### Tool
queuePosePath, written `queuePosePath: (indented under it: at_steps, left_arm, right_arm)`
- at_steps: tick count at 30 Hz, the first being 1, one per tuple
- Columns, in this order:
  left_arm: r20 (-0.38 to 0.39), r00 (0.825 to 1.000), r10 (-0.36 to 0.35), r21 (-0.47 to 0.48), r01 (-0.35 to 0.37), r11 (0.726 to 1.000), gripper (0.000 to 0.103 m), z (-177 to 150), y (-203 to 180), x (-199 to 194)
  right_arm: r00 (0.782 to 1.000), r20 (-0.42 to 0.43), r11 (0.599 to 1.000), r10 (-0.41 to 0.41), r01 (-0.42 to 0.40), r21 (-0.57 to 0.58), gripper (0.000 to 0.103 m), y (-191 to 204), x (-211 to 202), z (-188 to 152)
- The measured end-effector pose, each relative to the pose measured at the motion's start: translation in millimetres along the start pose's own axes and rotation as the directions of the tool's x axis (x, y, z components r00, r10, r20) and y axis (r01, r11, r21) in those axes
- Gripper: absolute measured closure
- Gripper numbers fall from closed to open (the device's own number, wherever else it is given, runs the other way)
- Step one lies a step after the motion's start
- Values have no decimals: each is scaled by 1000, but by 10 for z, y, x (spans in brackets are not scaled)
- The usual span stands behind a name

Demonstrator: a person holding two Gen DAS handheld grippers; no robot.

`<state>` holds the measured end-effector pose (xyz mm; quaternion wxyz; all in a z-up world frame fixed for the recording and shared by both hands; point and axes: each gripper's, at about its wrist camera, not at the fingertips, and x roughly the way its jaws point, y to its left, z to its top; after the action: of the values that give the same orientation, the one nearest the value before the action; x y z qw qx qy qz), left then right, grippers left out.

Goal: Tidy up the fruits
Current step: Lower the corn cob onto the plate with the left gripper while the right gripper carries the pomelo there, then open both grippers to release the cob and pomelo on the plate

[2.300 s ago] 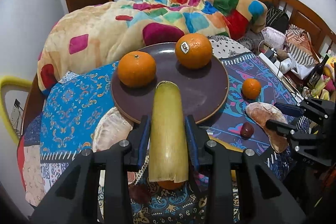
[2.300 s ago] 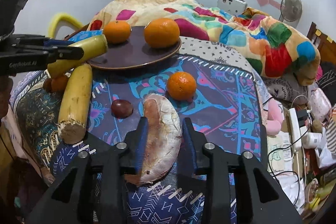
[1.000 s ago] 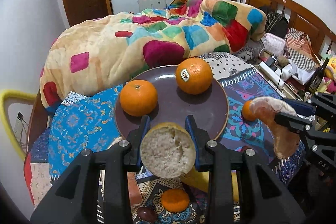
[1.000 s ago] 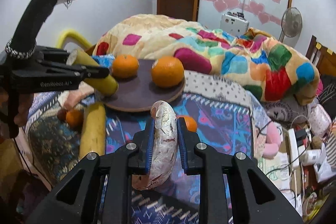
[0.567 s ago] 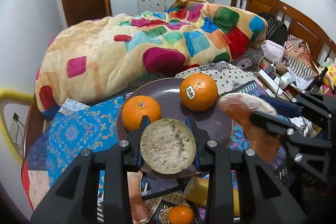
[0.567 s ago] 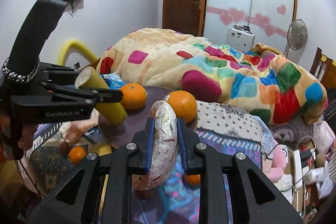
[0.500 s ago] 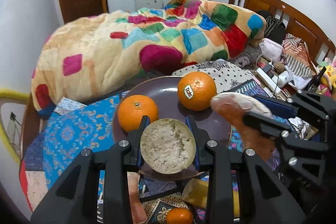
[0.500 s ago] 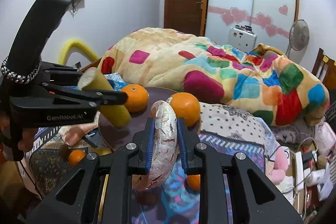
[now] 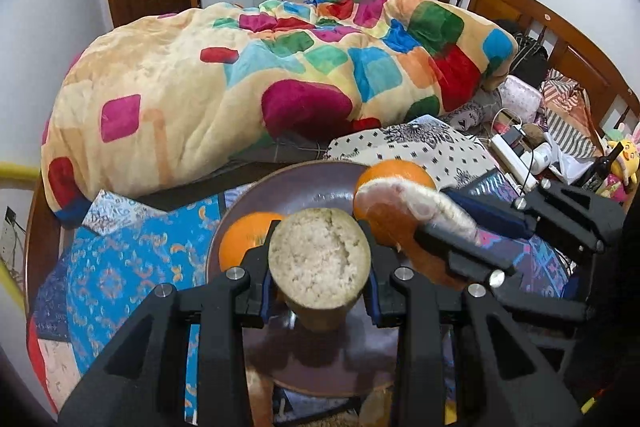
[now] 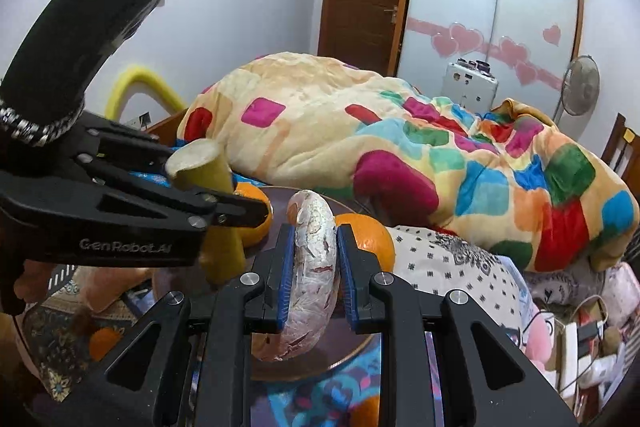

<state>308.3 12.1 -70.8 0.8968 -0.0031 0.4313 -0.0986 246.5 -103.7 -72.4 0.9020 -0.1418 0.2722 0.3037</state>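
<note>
My left gripper (image 9: 320, 291) clamps sugarcane piece (image 9: 319, 259); right gripper (image 10: 312, 271) pinches pomelo wedge (image 10: 310, 283). Both now carried over plate (image 9: 296, 187); release next.

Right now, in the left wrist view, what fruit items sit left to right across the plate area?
Left orange → yellow cut fruit held by the left gripper → pale wedge held by the right gripper, all over the brown plate.

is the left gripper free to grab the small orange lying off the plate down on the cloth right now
Probably not. The left gripper is shut on a yellow cut stalk over the plate, so its jaws are occupied. The small orange lies on the cloth below; the stalk must go down first.
</note>
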Motion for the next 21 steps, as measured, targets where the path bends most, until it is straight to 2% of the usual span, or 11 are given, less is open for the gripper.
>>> queuePosePath:
  at_steps: [4,9,12,14,21]
  left_arm:
    - [18,1000,-16,-25,17,1000,68,97,30,14]
    - [41,999,9,-8,-9,1000,63,140,-6,-17]
    - [66,997,32,-15,-31,999,53,157,-7,-56]
    - [77,996,42,-20,-41,999,52,186,-3,-65]
    - [108,993,40,-23,-38,999,52,183,-4,-152]
  right_arm:
    - [1000,-25,1000,16,-16,-10,83,32,92,-11]
    - [999,-48,1000,16,-17,-15,82,47,128,7]
    - [997,-70,1000,16,-17,-7,79,42,140,31]
    - [997,-80,1000,13,-13,0,76,31,138,32]
    - [996,-86,1000,22,-20,17,76,18,70,-4]
